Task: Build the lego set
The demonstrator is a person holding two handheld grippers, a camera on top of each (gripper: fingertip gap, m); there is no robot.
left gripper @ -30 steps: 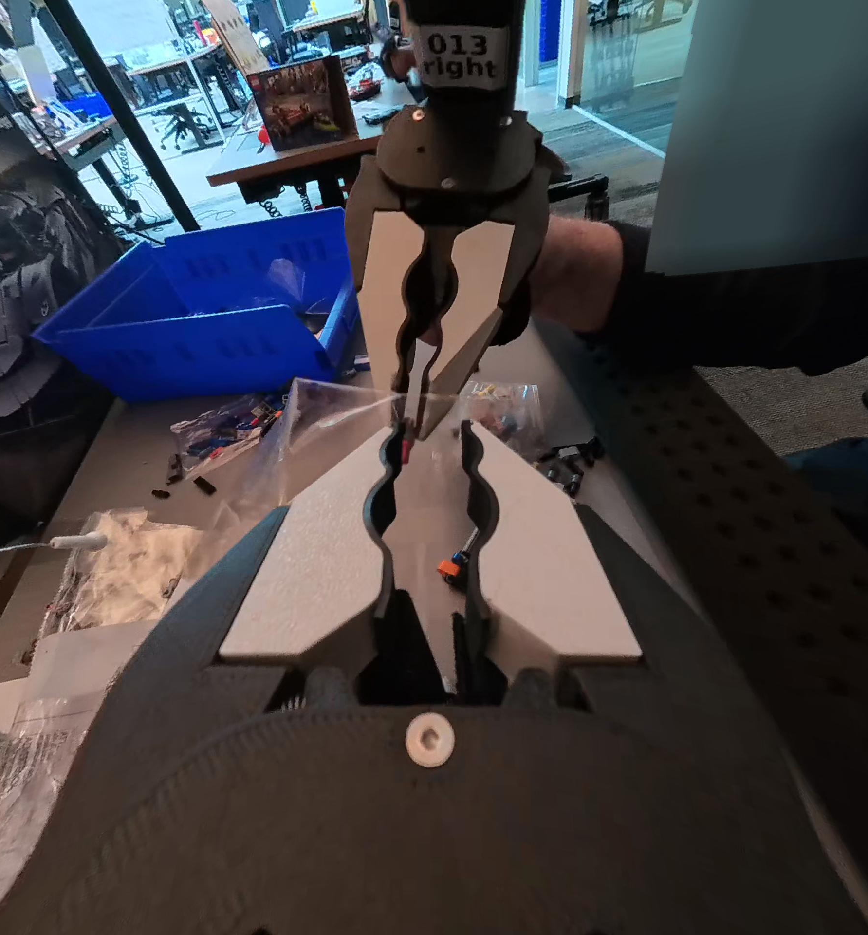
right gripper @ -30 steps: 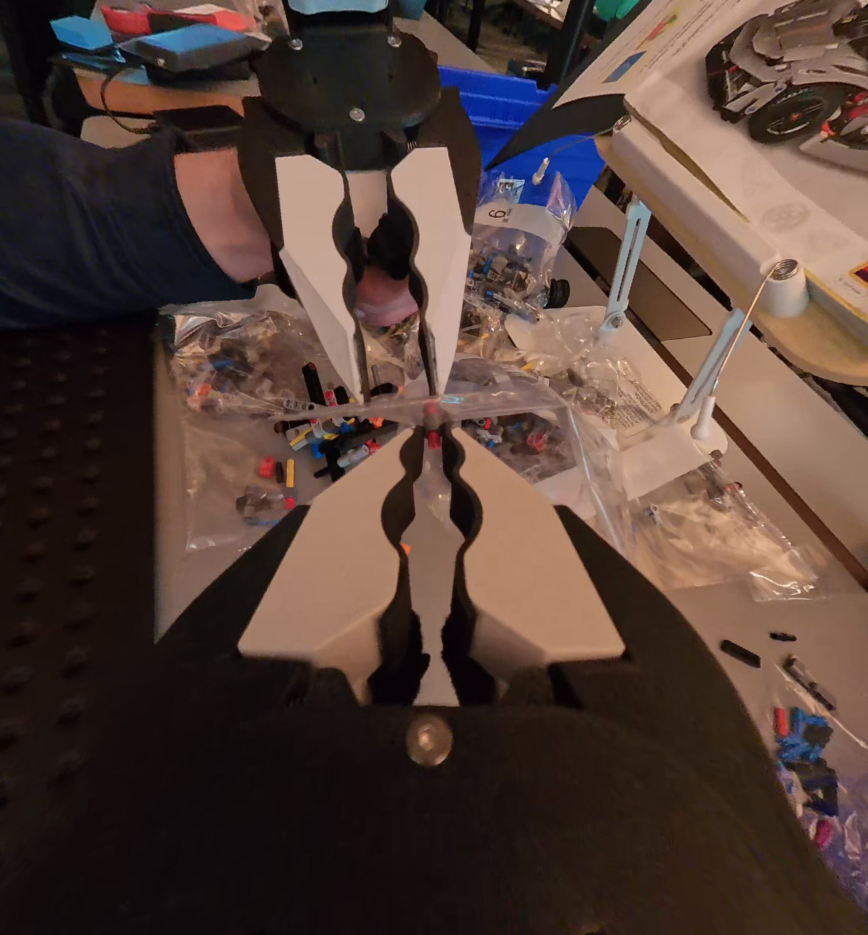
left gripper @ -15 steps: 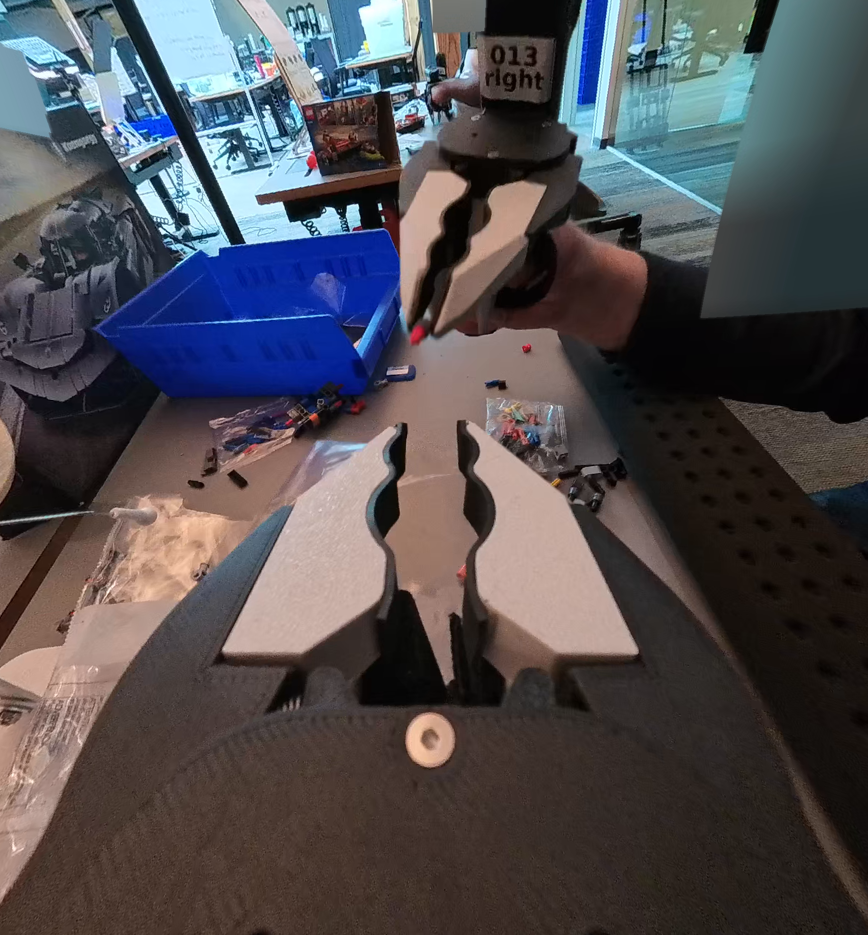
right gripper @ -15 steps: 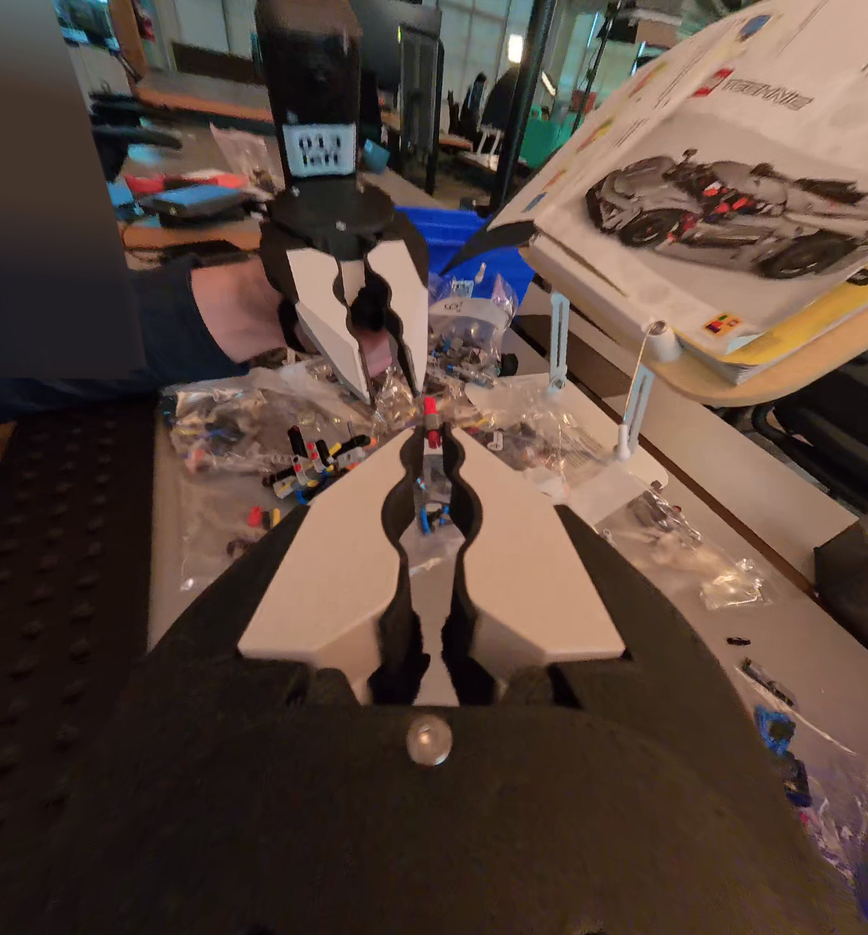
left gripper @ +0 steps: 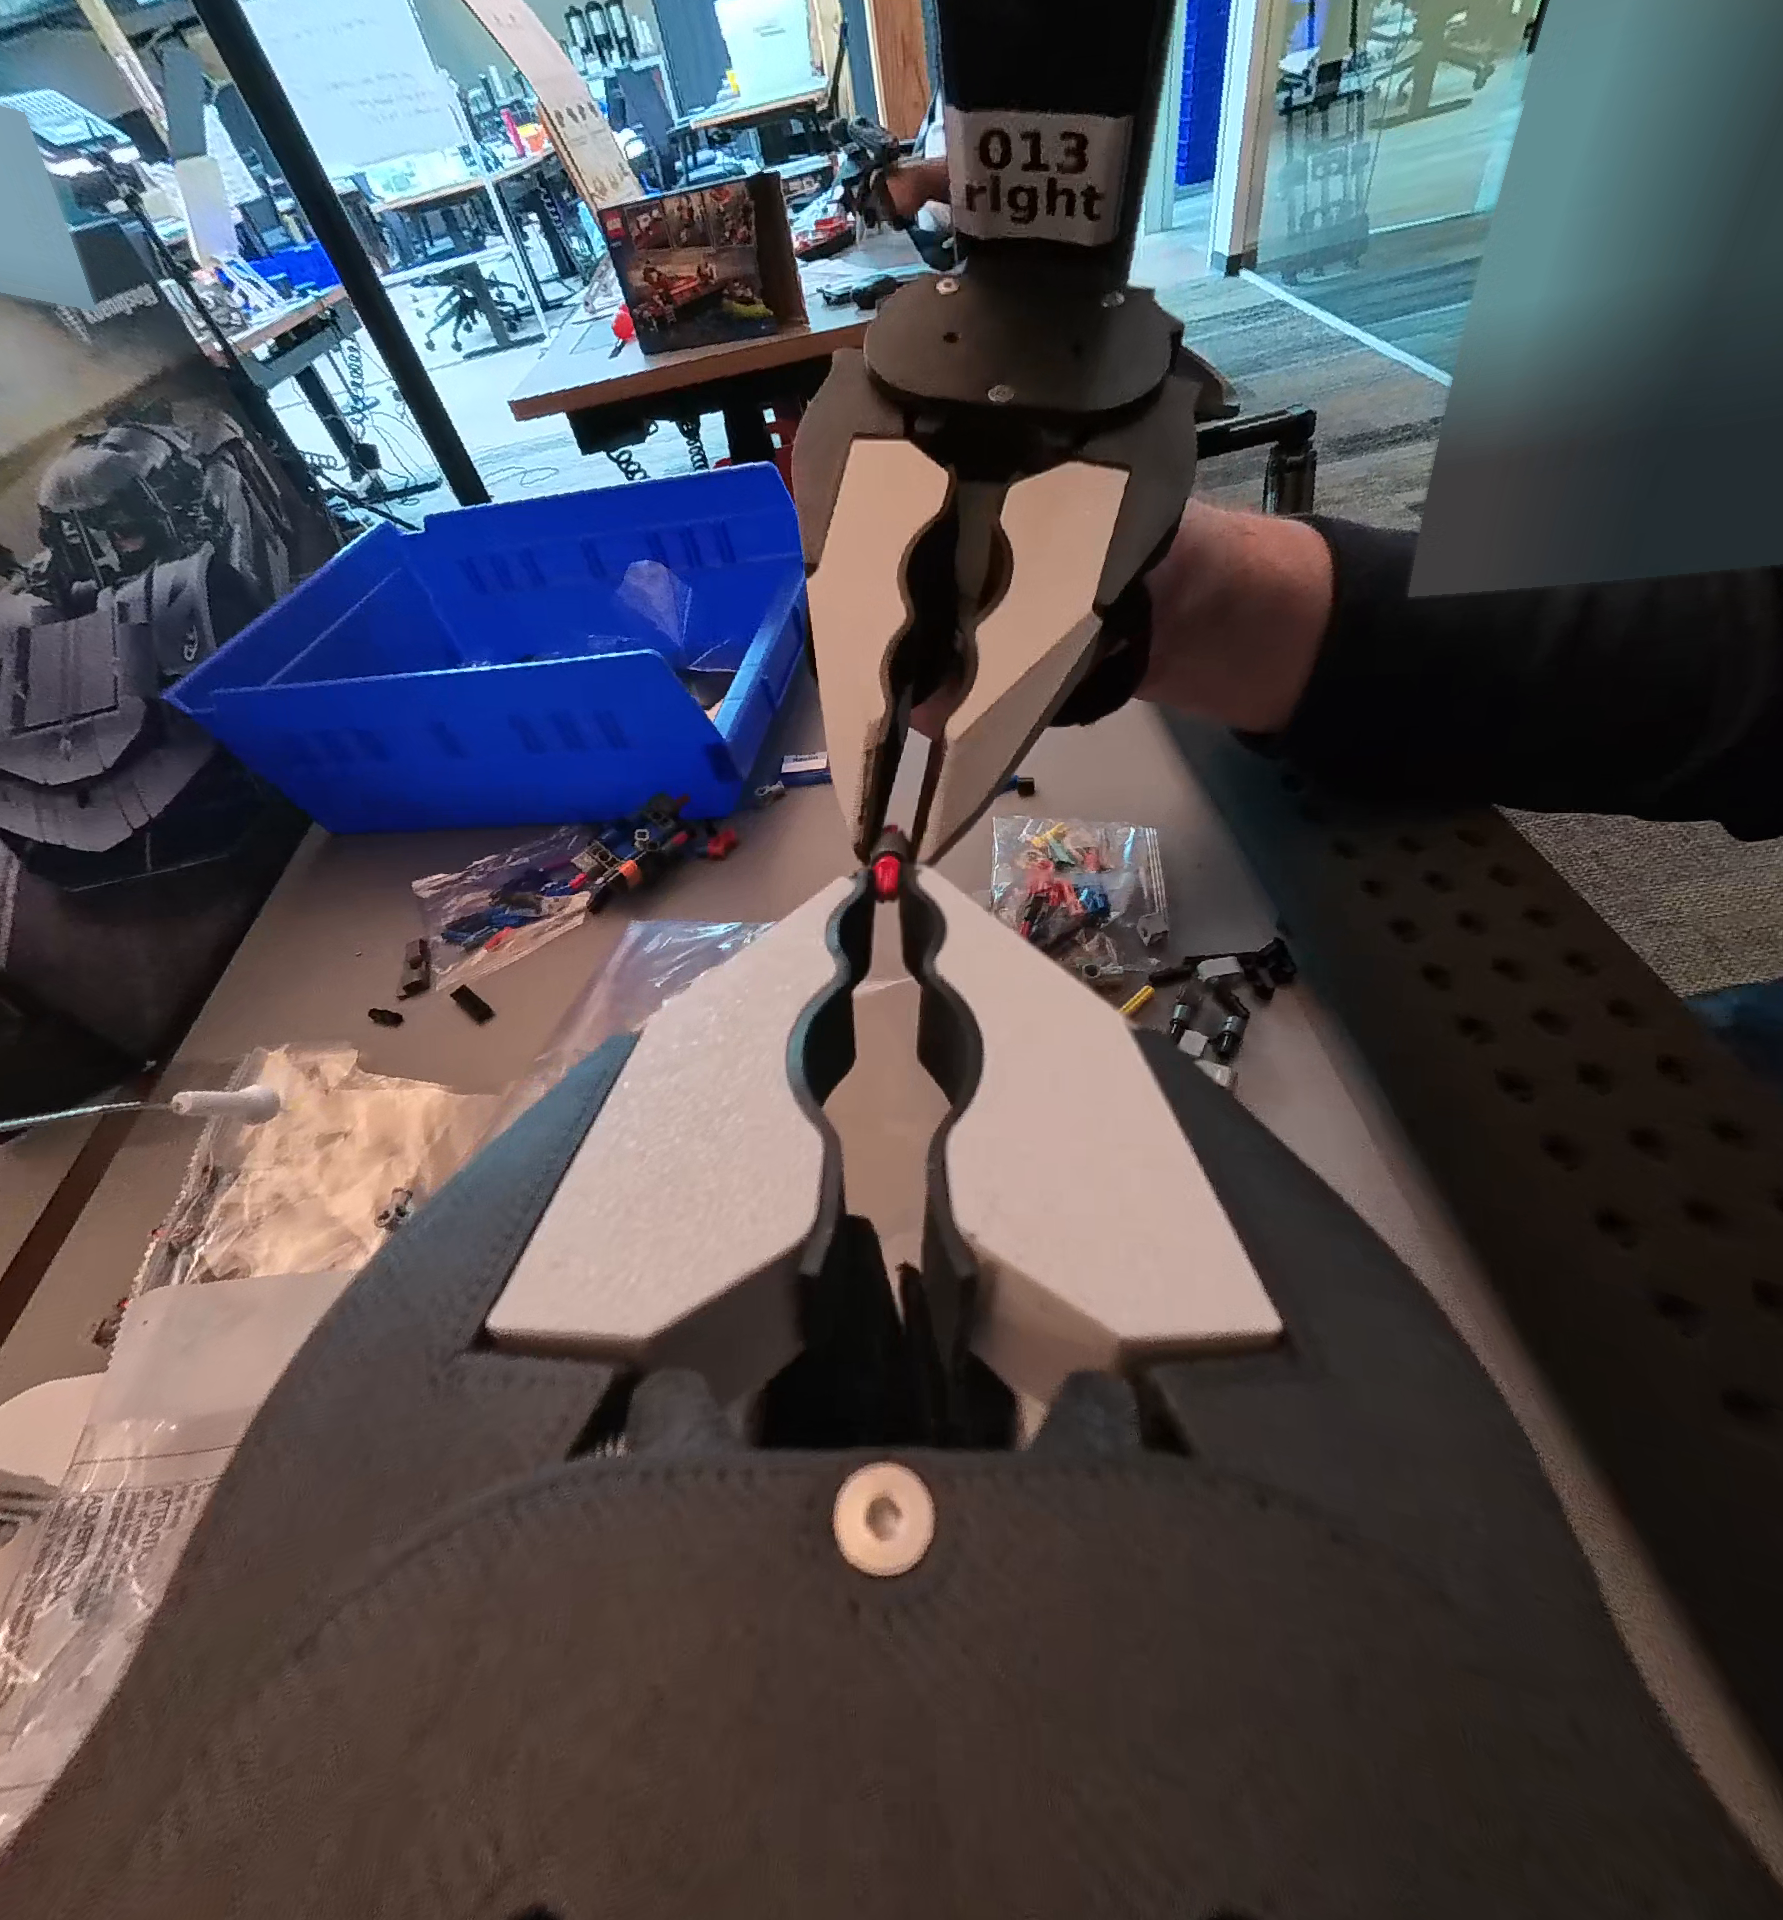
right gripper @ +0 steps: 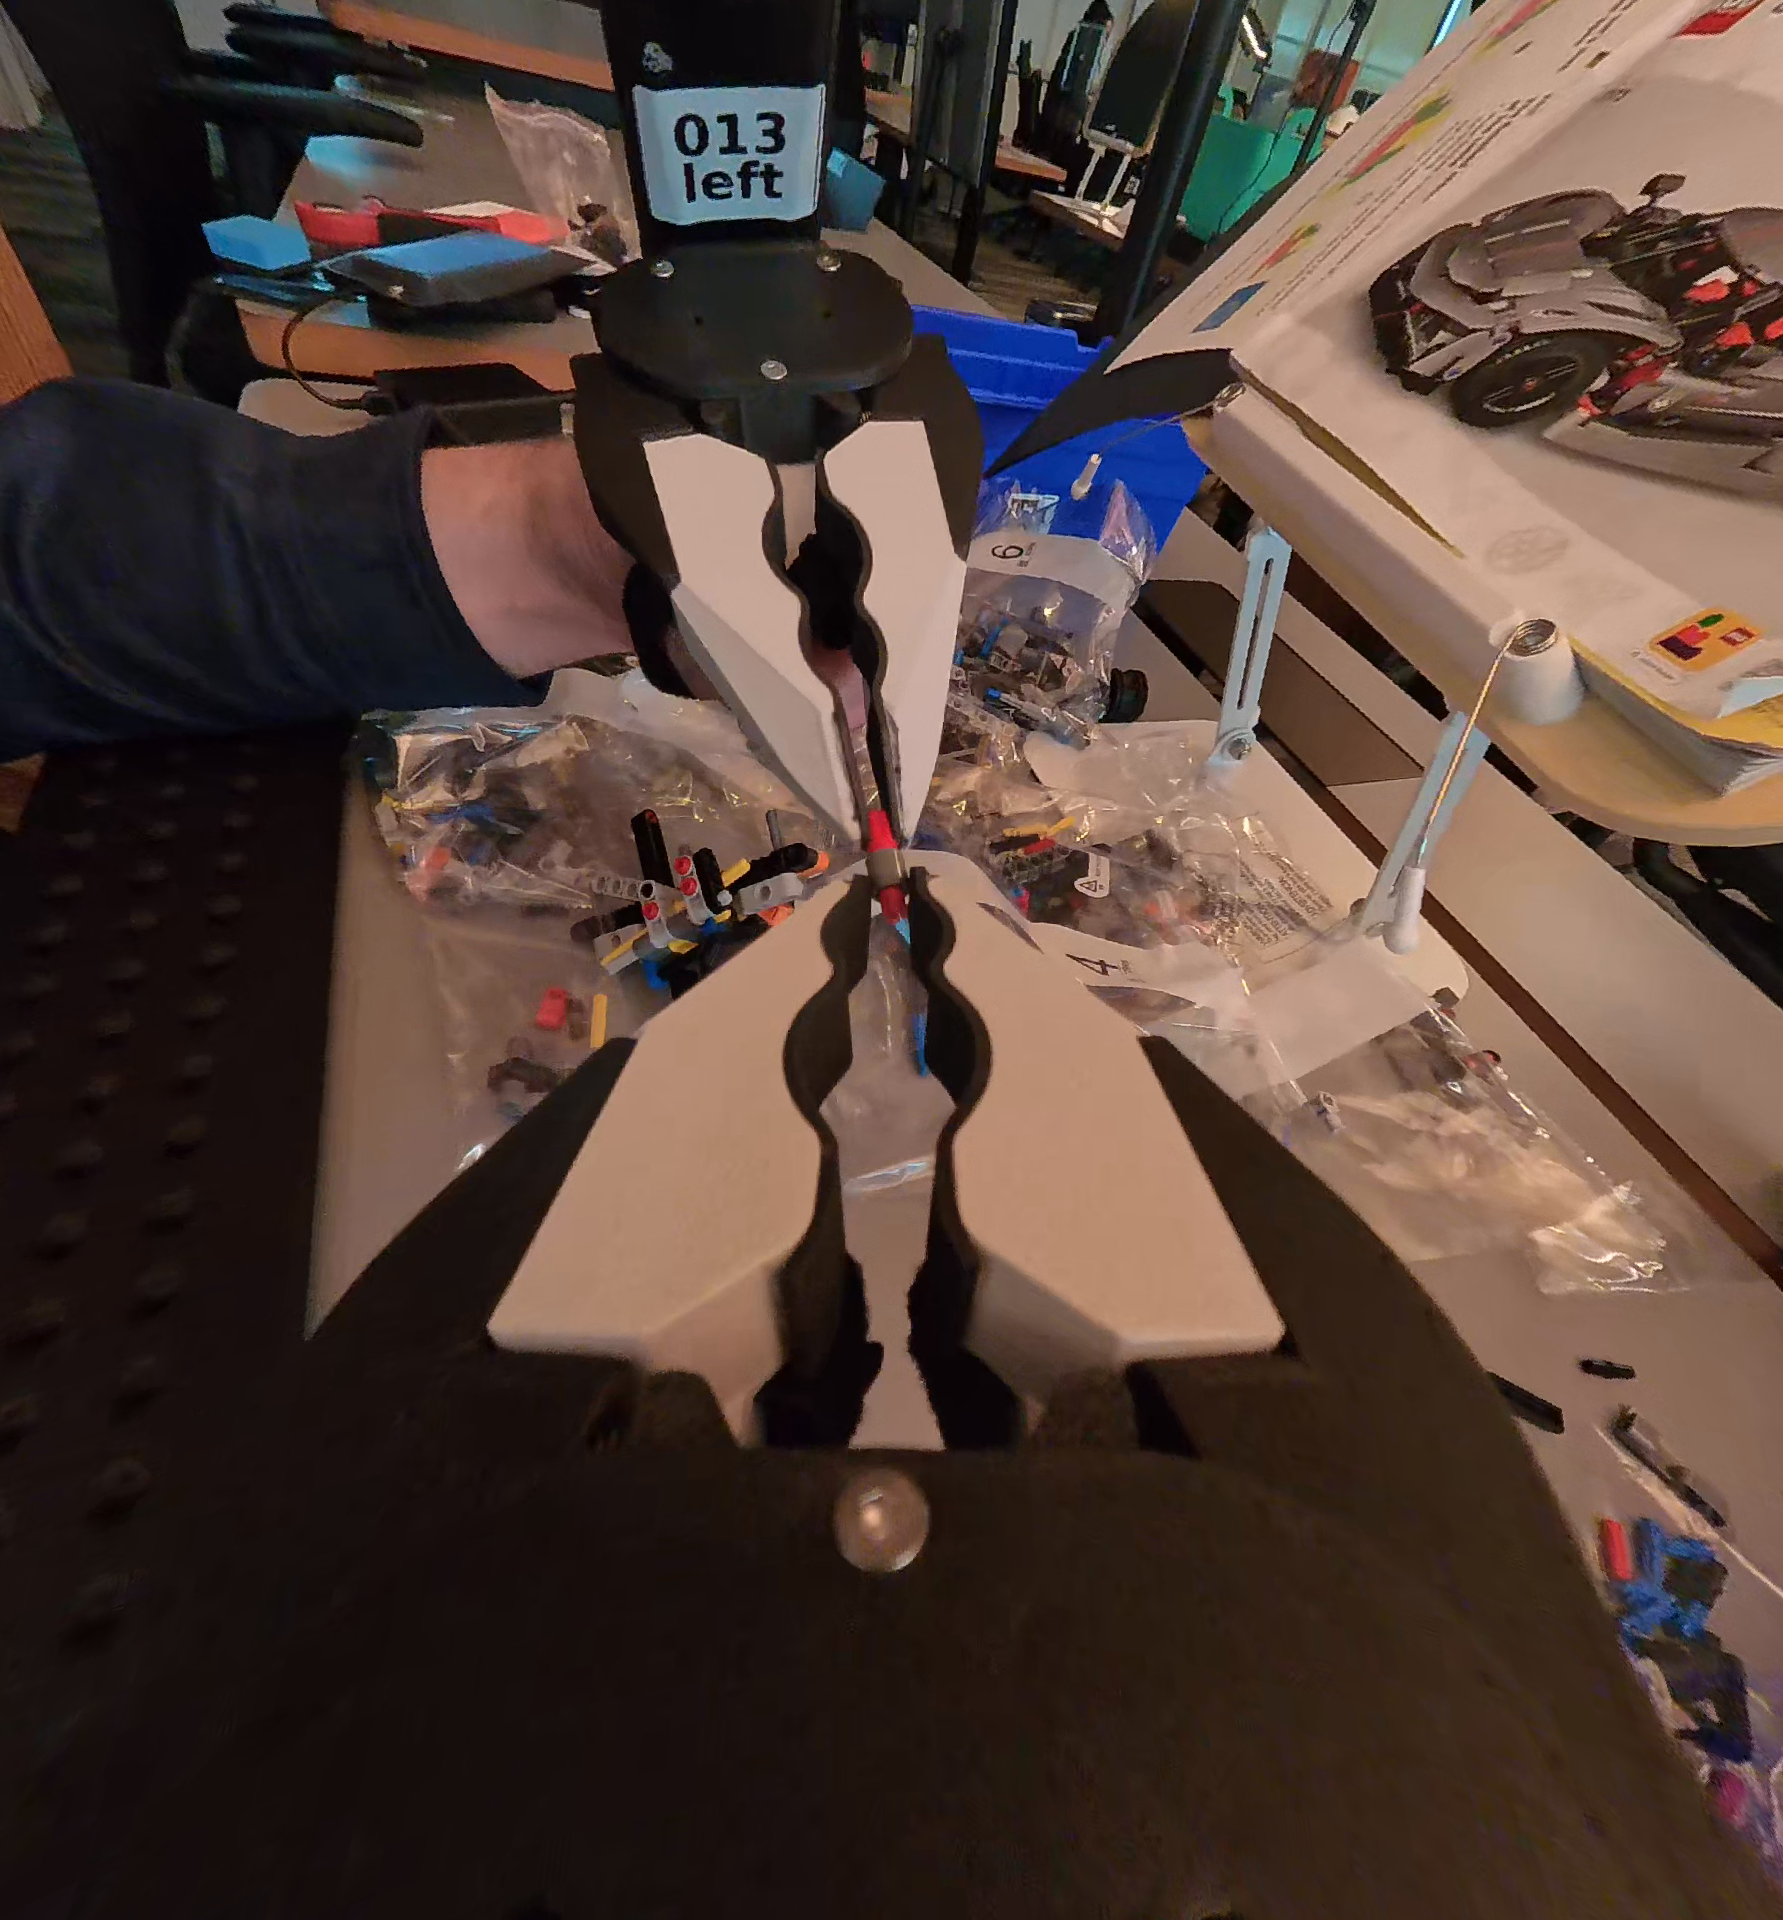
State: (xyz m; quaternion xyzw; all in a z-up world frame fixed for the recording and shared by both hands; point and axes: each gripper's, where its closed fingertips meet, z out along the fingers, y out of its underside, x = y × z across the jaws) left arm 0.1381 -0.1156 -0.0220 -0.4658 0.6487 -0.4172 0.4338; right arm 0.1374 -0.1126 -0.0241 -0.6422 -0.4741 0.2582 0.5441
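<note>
Grey bench [left gripper: 1157, 727] carries a blue bin [left gripper: 471, 686] at its far end, in the left wrist view, with clear bags of small parts [right gripper: 513, 821] and loose pieces spread along it. Above the bench's middle the two grippers meet tip to tip. Left gripper [left gripper: 885, 879] and right gripper [right gripper: 885, 896] each have their fingers drawn narrow, both pinching the ends of one small red and grey pin [right gripper: 879, 852] held in the air between them.

Daylit left view, dim warm right view, wide-angle edges bowed.
</note>
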